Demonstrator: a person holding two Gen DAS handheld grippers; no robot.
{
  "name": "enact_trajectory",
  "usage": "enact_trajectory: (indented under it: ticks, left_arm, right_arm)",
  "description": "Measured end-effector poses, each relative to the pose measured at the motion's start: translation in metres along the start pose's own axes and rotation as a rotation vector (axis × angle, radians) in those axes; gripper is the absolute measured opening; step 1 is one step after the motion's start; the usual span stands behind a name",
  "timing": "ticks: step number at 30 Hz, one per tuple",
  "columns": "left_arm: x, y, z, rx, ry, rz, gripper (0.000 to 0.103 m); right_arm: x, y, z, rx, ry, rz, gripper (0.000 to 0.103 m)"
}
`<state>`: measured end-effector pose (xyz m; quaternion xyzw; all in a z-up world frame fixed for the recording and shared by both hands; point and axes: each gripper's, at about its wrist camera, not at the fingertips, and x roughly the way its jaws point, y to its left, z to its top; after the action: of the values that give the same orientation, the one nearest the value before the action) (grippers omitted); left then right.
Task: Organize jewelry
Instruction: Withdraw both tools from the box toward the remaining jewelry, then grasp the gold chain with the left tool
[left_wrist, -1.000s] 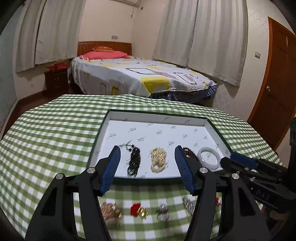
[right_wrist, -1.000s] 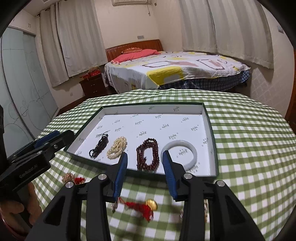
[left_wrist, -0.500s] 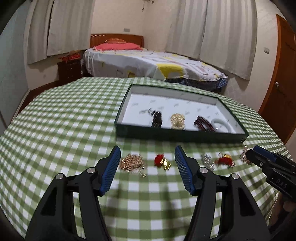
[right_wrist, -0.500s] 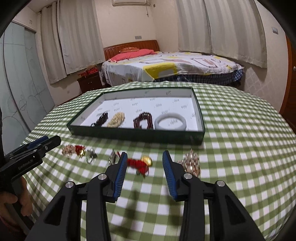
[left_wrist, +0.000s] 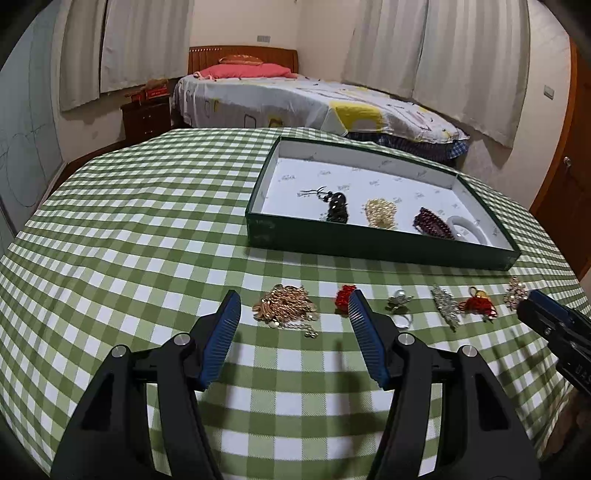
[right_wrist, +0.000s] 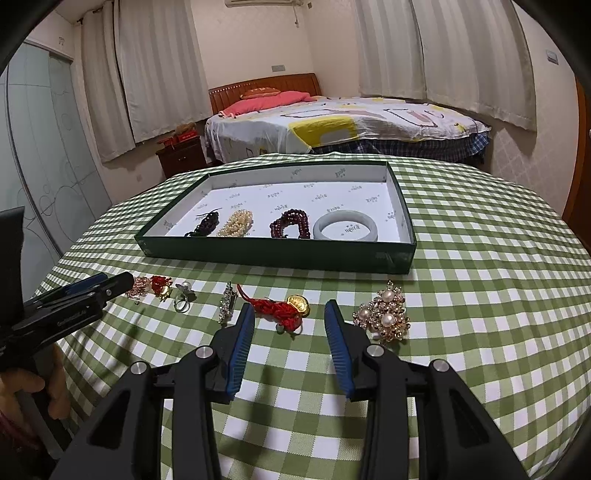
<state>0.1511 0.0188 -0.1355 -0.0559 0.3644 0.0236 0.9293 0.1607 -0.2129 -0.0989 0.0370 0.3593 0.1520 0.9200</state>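
- My left gripper (left_wrist: 293, 310) is spread wide w/ nothing between the pads, low centre of left wrist view, above the checked worktop (left_wrist: 129, 229).
- Gold chain pile (left_wrist: 286, 308) lies on the cloth right in the gap between its fingers; small red knot charm (left_wrist: 344, 295) sits at the right fingertip, partly covered by it.
- Further right in that frame: ring (left_wrist: 399, 303), crystal brooch (left_wrist: 447, 305), red tassel w/ gold bead (left_wrist: 477, 303), then a pearl cluster (left_wrist: 516, 293) at the tip of the other gripper.
- My right gripper (right_wrist: 290, 312) is also parted & empty, lower centre of right wrist view. Red cord w/ gold charm (right_wrist: 282, 309) lies just ahead of the gap; pearl-and-gold brooch (right_wrist: 384, 314) is just beside the right finger.
- Green tray (right_wrist: 280, 254) sits mid-frame beyond the loose row, holding dark beads (right_wrist: 207, 224), pearl bracelet (right_wrist: 236, 223), garnet beads (right_wrist: 290, 223) & pale bangle (right_wrist: 345, 227) along its near wall.
- Hard to read: in left wrist view the tray's near wall cuts off the bangle & garnet strand; far-left pieces in right wrist view are partly hidden behind the left gripper's tip.
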Motion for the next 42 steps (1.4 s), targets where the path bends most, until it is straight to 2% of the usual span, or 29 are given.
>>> enact_trajectory:
  ticks: [4, 6, 11, 14, 17, 22, 33, 42]
  left_arm:
    - [0.011, 0.003, 0.005, -0.006, 0.028, 0.011, 0.057]
    - [0.018, 0.005, 0.006, -0.007, 0.049, 0.014, 0.051]
    - [0.031, 0.009, 0.008, -0.014, 0.090, 0.014, 0.051]
    - [0.033, 0.005, 0.009, 0.027, 0.097, 0.020, 0.051]
    - [0.033, 0.005, 0.008, 0.043, 0.093, 0.028, 0.039]
    - [0.028, 0.006, 0.005, 0.049, 0.084, -0.010, 0.014]
    - [0.013, 0.013, -0.001, 0.012, 0.058, -0.021, 0.012]
    - [-0.003, 0.022, 0.006, -0.007, 0.013, -0.003, 0.012]
  right_arm:
    - [0.002, -0.002, 0.001, 0.007, 0.005, -0.002, 0.040]
    - [0.003, -0.003, 0.002, 0.012, 0.007, -0.002, 0.040]
    - [0.006, -0.005, 0.004, 0.019, 0.012, 0.000, 0.040]
    - [0.008, -0.005, 0.004, 0.022, 0.016, 0.002, 0.040]
    - [0.009, -0.006, 0.004, 0.025, 0.020, 0.003, 0.040]
    - [0.011, -0.006, 0.003, 0.029, 0.025, 0.005, 0.040]
    - [0.014, -0.003, 0.005, 0.017, 0.041, 0.005, 0.040]
    - [0.036, 0.002, 0.011, -0.001, 0.102, 0.006, 0.040]
